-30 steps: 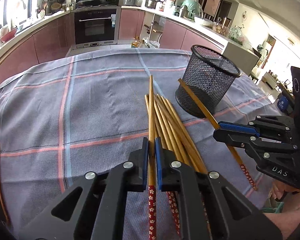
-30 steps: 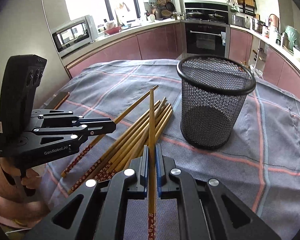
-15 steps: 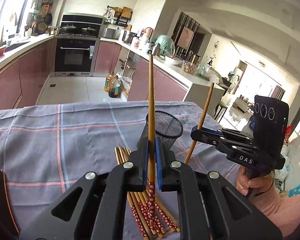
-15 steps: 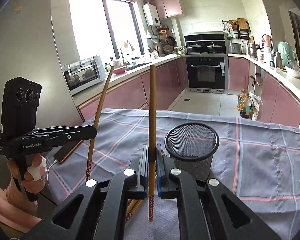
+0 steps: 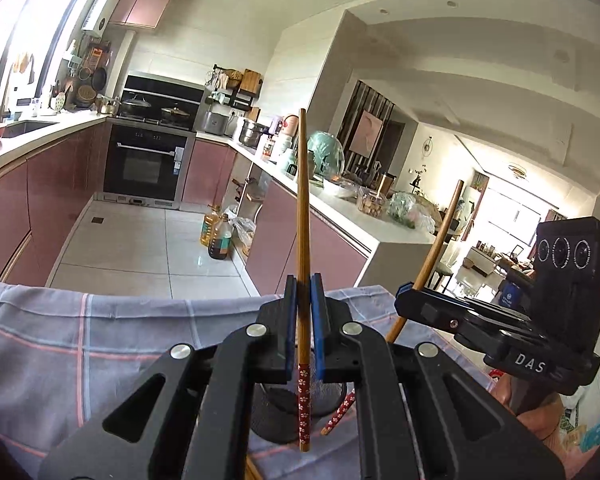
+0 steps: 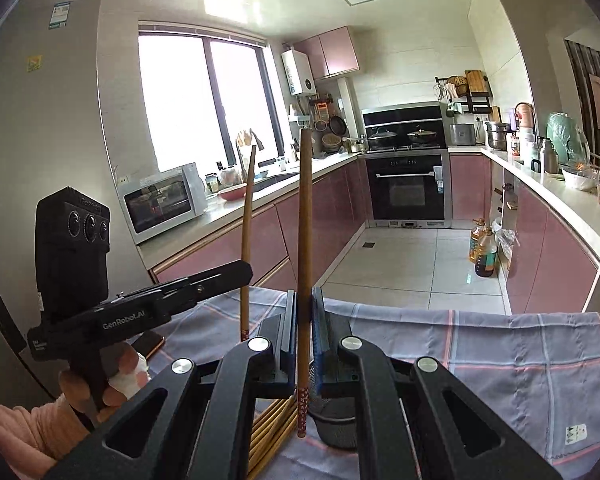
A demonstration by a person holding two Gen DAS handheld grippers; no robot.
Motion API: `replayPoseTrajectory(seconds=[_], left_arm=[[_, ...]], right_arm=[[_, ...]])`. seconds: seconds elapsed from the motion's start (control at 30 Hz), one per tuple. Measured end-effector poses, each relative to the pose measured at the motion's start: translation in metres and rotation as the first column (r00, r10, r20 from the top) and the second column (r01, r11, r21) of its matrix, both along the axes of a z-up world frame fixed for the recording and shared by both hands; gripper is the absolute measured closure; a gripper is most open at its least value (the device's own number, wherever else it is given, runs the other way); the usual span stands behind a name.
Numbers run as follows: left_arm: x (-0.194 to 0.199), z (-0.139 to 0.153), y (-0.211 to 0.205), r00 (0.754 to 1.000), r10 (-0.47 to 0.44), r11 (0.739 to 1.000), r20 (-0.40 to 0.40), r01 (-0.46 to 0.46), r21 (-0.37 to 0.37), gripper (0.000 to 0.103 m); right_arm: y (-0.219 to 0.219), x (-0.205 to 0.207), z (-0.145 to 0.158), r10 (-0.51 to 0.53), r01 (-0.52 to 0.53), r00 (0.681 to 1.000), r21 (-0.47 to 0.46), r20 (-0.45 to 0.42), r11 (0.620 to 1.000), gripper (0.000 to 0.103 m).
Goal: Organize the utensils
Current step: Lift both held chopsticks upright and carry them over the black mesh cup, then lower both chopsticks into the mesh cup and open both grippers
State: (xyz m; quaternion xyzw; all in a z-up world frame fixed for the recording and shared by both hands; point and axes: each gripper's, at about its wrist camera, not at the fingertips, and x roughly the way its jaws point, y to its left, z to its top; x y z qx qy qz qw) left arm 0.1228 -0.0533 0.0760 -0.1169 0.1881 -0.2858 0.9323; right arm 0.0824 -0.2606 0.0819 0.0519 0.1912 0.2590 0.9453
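Note:
My left gripper point(image 5: 303, 296) is shut on a wooden chopstick point(image 5: 302, 208) that stands upright, its red flowered end hanging down over the black mesh cup point(image 5: 276, 412). The cup is mostly hidden behind the fingers. To the right, my right gripper point(image 5: 405, 296) is shut on a second chopstick point(image 5: 440, 240), which leans right. In the right wrist view the right gripper point(image 6: 304, 312) pinches its chopstick point(image 6: 305, 220) upright above the cup point(image 6: 334, 428). The left gripper point(image 6: 242, 271) with its chopstick point(image 6: 247, 220) is at the left. Several more chopsticks point(image 6: 270, 428) lie on the cloth beside the cup.
A grey checked tablecloth point(image 5: 80, 340) covers the table, whose far edge drops to the tiled kitchen floor. A dark flat object point(image 6: 152, 342) lies near the cloth's left edge. Oil bottles point(image 6: 484, 252) stand on the floor by the pink cabinets.
Both grippers have risen off the table, each with one chopstick, and tipped upward. The chopsticks went from lying flat to upright, and the cup now sits low, under the fingers.

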Motion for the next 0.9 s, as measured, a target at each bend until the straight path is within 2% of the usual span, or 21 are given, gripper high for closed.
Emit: replayPoseTrajectory(seconds=[0.17,0.27,0.47,0.67,0.9], left_arm=[[0.022,0.0,-0.024,0.998,0.033,0.999,0.046,-0.033,0.006,0.095],[0.033,-0.006,-0.036,0.996,0.058,0.998,0.063,-0.06,0.03,0.095],[0.043,-0.043,-0.054,0.998,0.055,0.992,0.004,-0.055,0.11,0.095],[0.046,-0.076,-0.055,0.997,0.046,0.985,-0.062,-0.035,0.169,0.095],[0.051,-0.087,-0.06,0.996,0.022,0.979,-0.091,-0.003,0.205,0.095]], right_arm=[[-0.004,0.013,0.005,-0.02,0.02,0.999,0.003,0.025,1.0,0.097],[-0.004,0.025,-0.002,-0.03,0.03,1.0,-0.015,0.007,0.999,0.097],[-0.003,0.045,-0.035,-0.025,0.019,0.993,-0.053,-0.118,0.998,0.097],[0.008,0.065,-0.069,-0.016,-0.009,0.967,-0.097,-0.254,0.995,0.097],[0.014,0.081,-0.081,-0.033,0.01,0.952,-0.08,-0.304,0.997,0.095]])
